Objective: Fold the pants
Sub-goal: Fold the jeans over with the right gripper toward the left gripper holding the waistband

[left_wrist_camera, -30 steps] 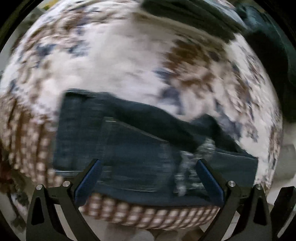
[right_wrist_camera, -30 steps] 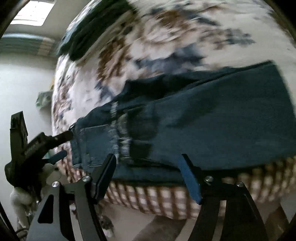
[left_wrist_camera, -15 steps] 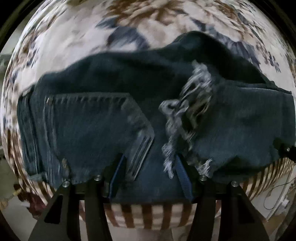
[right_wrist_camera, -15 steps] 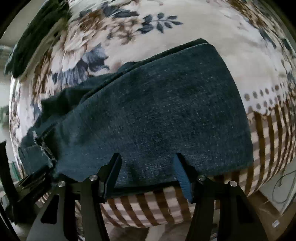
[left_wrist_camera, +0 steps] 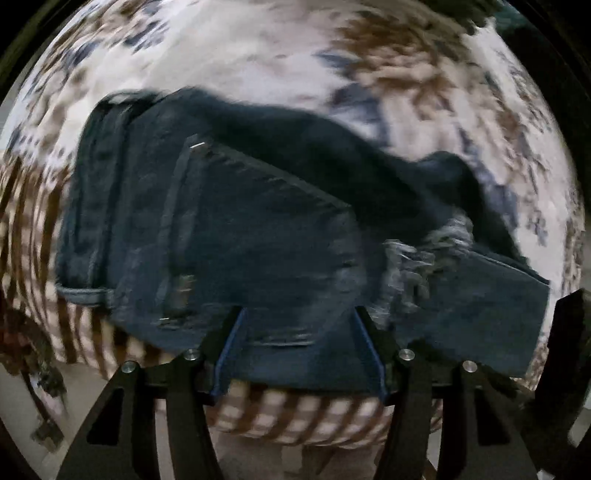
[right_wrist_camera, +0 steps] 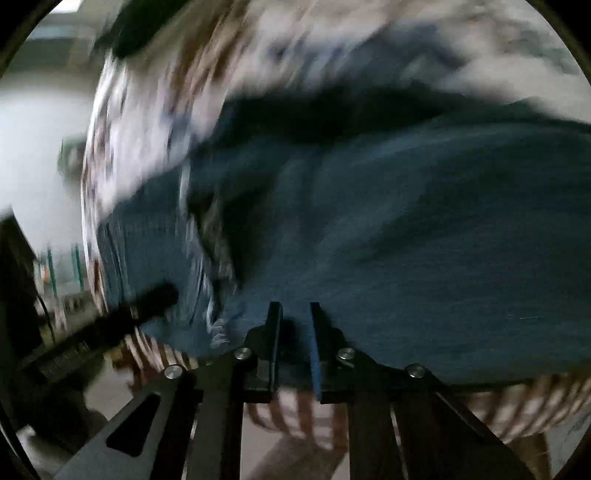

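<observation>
Dark blue jeans [left_wrist_camera: 266, 236] lie folded on a bed with a floral cover [left_wrist_camera: 258, 59]. A back pocket and a frayed hem [left_wrist_camera: 417, 266] show in the left wrist view. My left gripper [left_wrist_camera: 297, 314] is open at the near edge of the jeans, its fingers straddling the fabric. In the blurred right wrist view the jeans [right_wrist_camera: 406, 221] fill the frame. My right gripper [right_wrist_camera: 295, 308] has its fingers close together on the near edge of the jeans. The left gripper [right_wrist_camera: 147, 299] shows at the left of that view.
The bed's checked brown-and-white border [left_wrist_camera: 288, 417] hangs over the near edge below both grippers. A dark garment [right_wrist_camera: 136, 22] lies at the far end of the bed. The floor [right_wrist_camera: 44, 122] shows at the left.
My right gripper has closed from wide open onto the near edge of the jeans. My left gripper has pulled back a little and stays open. Both views are blurred by motion.
</observation>
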`<control>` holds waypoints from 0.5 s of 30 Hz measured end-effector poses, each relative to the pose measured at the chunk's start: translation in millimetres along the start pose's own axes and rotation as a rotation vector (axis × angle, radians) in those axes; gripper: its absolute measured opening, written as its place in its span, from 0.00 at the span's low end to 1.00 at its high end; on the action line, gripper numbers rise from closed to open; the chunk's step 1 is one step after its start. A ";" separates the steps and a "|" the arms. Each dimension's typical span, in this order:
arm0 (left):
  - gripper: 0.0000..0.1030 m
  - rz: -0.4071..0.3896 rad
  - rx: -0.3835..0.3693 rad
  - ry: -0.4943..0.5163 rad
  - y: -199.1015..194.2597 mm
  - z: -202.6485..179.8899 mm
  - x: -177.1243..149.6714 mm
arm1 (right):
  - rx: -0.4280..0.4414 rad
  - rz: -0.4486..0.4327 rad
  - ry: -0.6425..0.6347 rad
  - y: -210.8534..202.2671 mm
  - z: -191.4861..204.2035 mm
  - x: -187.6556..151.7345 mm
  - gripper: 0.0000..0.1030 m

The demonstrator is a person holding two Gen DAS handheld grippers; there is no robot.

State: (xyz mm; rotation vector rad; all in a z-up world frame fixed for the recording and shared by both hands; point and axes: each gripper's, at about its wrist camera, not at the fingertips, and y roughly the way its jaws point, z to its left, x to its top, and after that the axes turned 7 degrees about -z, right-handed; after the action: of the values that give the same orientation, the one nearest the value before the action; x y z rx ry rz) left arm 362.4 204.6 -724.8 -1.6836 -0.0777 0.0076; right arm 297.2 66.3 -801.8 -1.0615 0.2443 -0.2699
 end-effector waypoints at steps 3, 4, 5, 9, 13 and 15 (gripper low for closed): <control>0.81 -0.031 -0.011 -0.041 -11.2 34.0 -8.1 | -0.059 0.024 -0.047 14.8 10.8 -6.0 0.15; 0.82 -0.052 -0.031 -0.068 -16.4 45.3 -11.4 | -0.065 0.029 -0.031 13.2 10.7 -2.6 0.15; 0.83 -0.080 -0.065 -0.120 -24.1 62.4 -16.4 | -0.068 0.036 -0.012 11.0 9.7 -0.5 0.15; 0.82 -0.151 -0.233 -0.460 -35.8 139.1 -45.6 | -0.154 -0.041 0.032 -22.0 10.1 5.7 0.54; 0.76 -0.210 -0.353 -0.794 -11.0 201.4 -68.5 | -0.236 -0.127 0.051 -49.0 16.7 13.4 0.69; 0.63 -0.251 -0.354 -0.851 3.8 221.1 -63.9 | -0.274 -0.140 0.061 -55.0 12.8 16.0 0.69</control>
State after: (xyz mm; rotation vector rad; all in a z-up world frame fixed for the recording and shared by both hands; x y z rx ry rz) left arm 287.6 420.0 -756.5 -1.9042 -0.9732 0.5489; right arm 310.9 46.1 -748.3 -1.3460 0.2672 -0.4035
